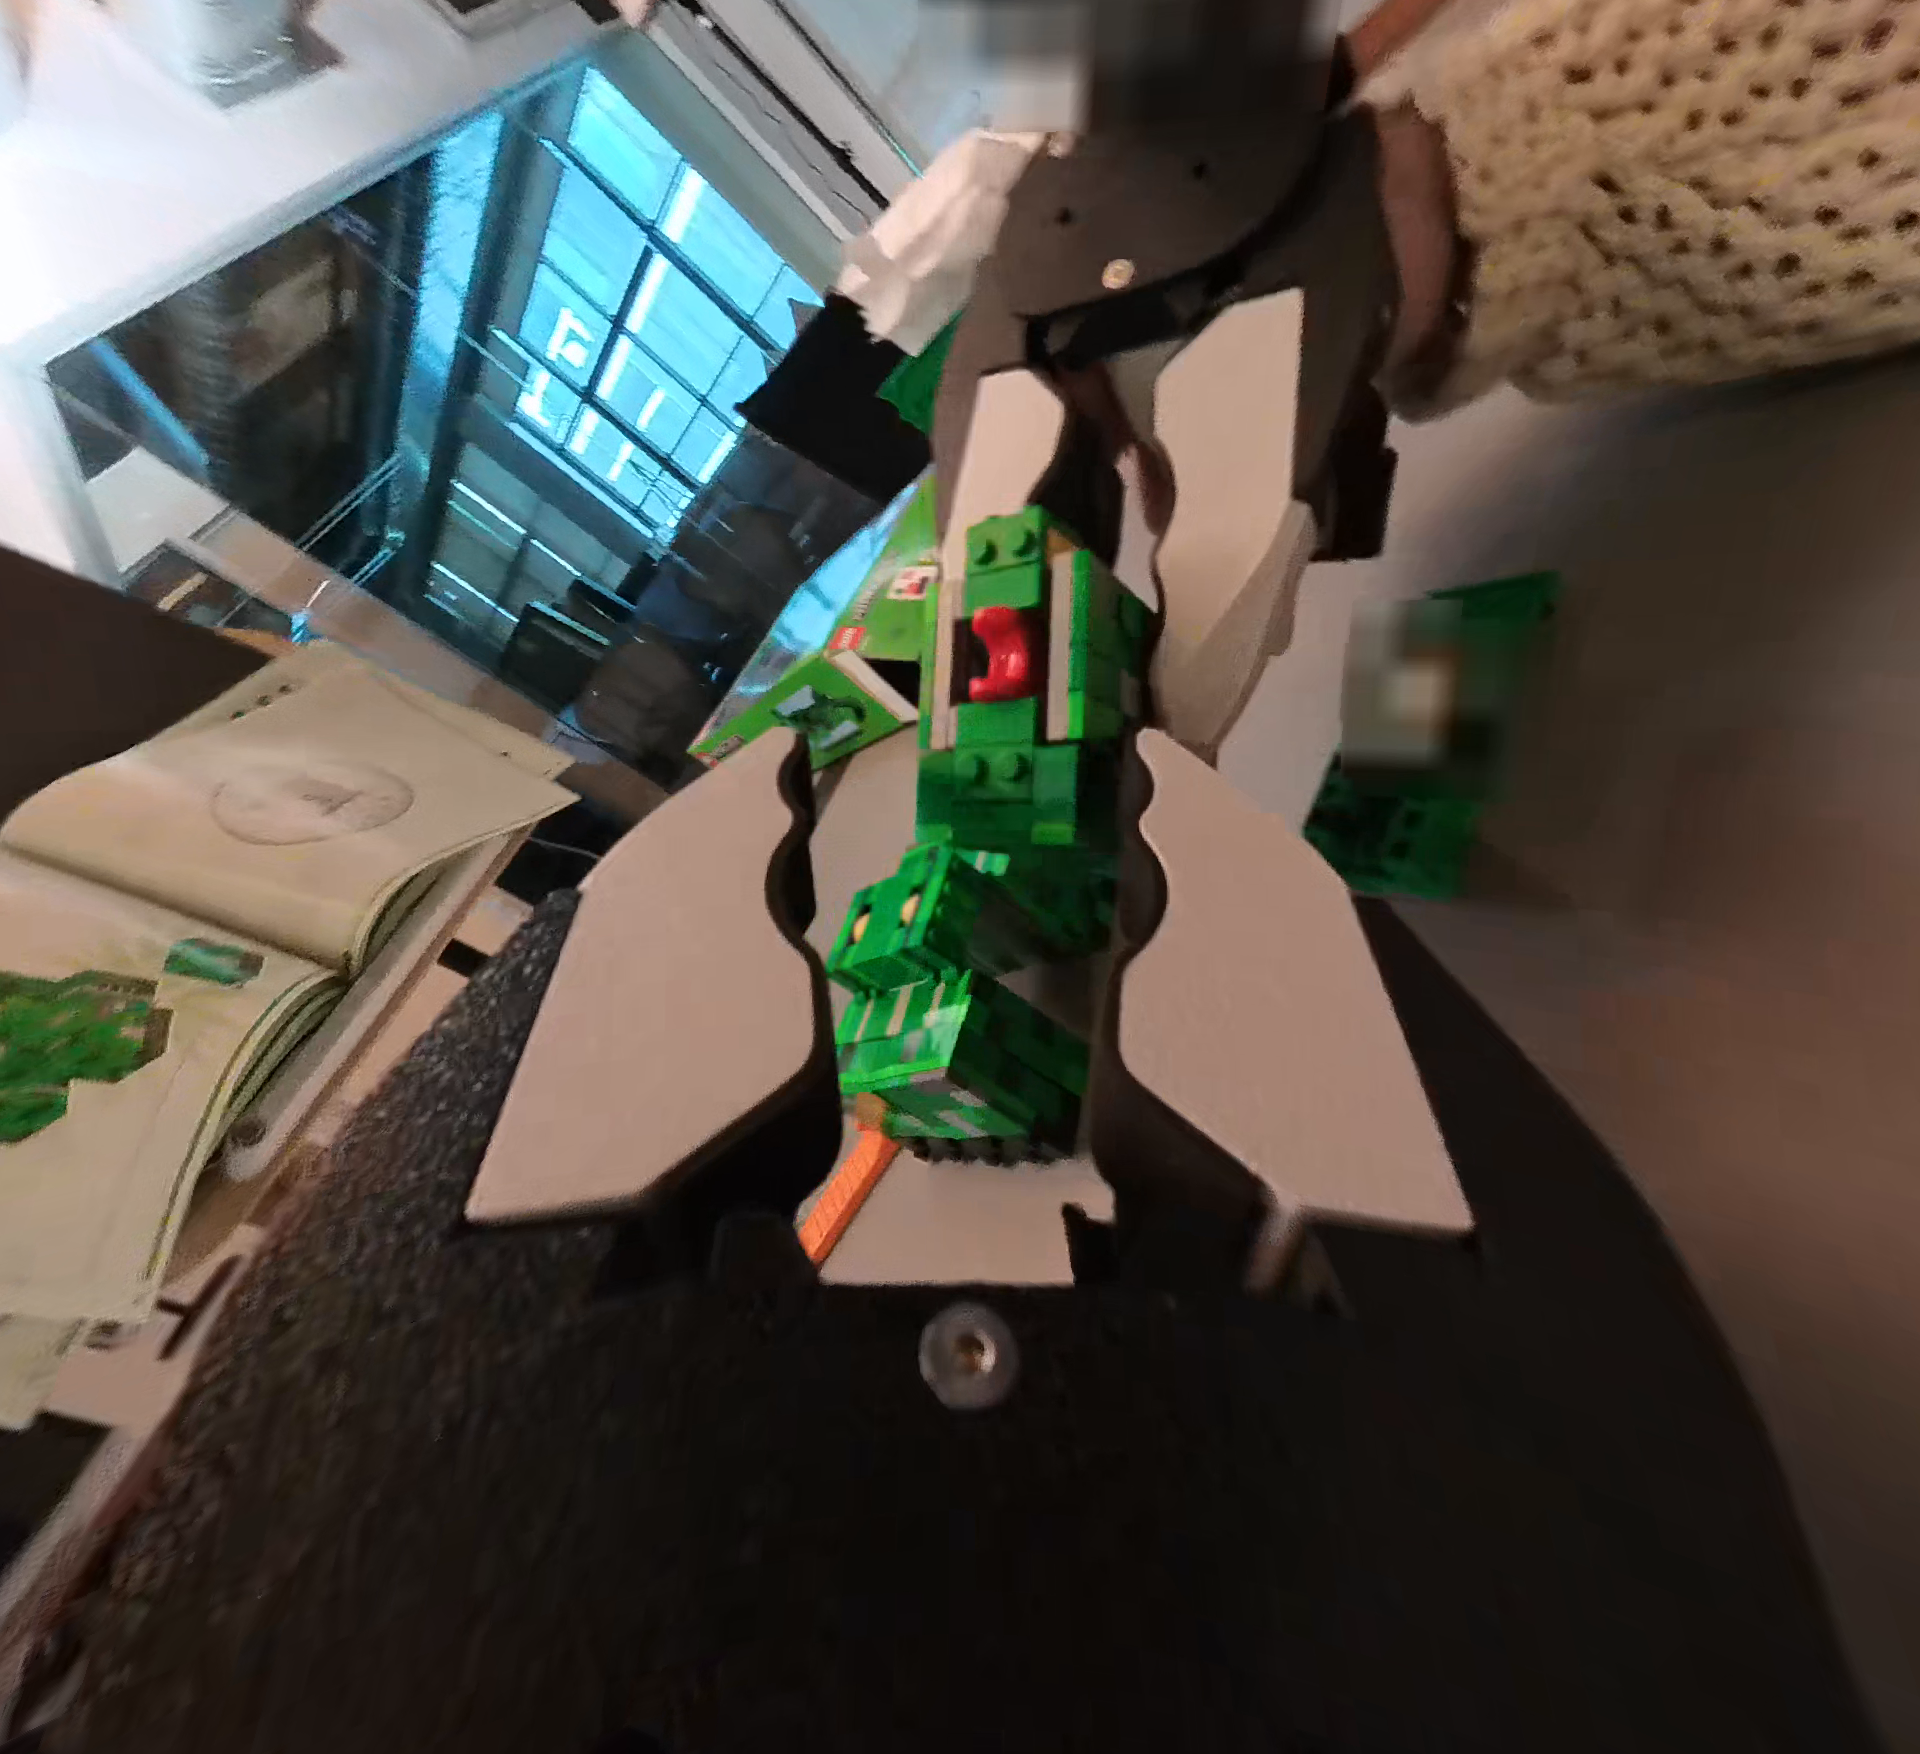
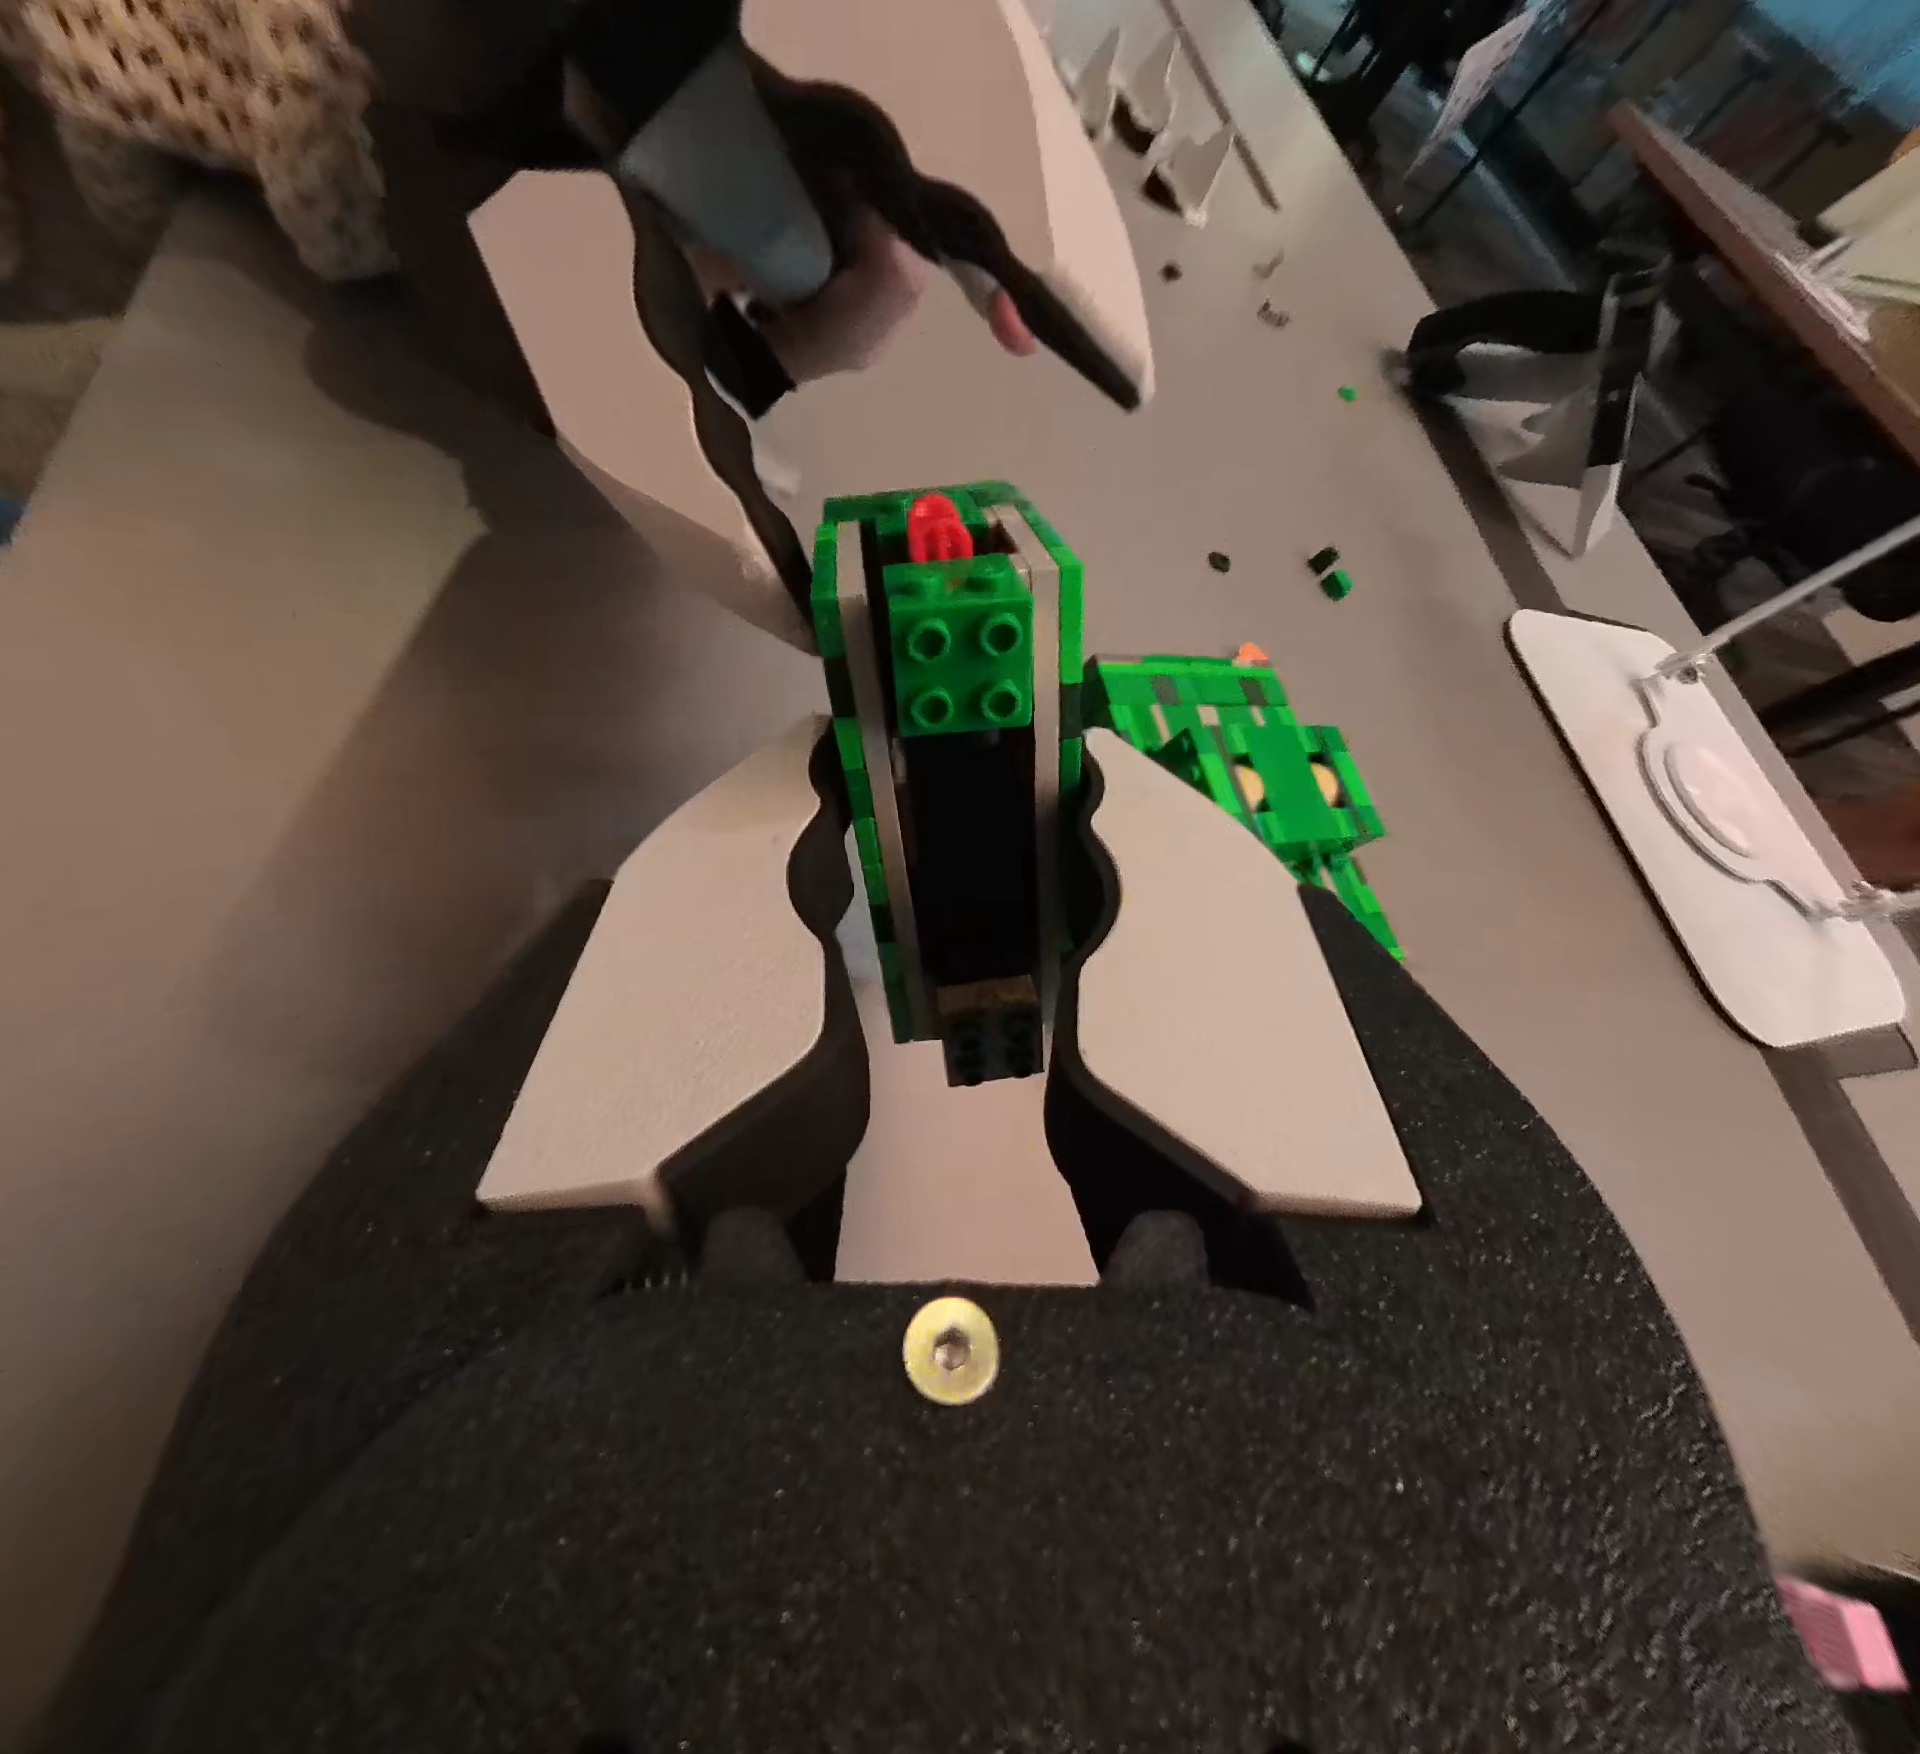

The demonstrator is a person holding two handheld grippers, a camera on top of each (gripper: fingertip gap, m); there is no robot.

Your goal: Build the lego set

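Right claw [image 2: 956,769], grey flat fingers with black wavy pads, pinches the tall green brick tower with grey side strips and a black core [image 2: 951,769] across its two long walls; both pads touch it. A red clip piece [image 2: 938,532] sits in the far end, at 12 o'clock in the right wrist view, with a green four-stud block [image 2: 961,670] just below it.

Left claw [image 1: 966,759]: in the left wrist view its fingers flank the green blocky lego figure [image 1: 966,1008], which hangs off the tower's lower end. Whether the pads actually press it, cannot tell; blur and narrow gaps at both sides. From the right wrist view this claw [image 2: 800,634] shows one fingertip against the tower's far left edge, the other finger spread away toward 1 o'clock.

Whole assembly held up off the grey bench [image 2: 260,821]. Loose small green bricks [image 2: 1330,572] lie on it at 2 o'clock; open instruction booklet [image 1: 208,873] at 9 o'clock in the left wrist view.

Handling, as judged:
- Light, rigid plastic, smooth faces; likely to slip under flat pads if twisted.
- Stud joints are the weak spot; the dangling figure could snap off under sideways load.
- Best hold: flat long walls, near the middle, squeezing across them. Keep off the red clip.
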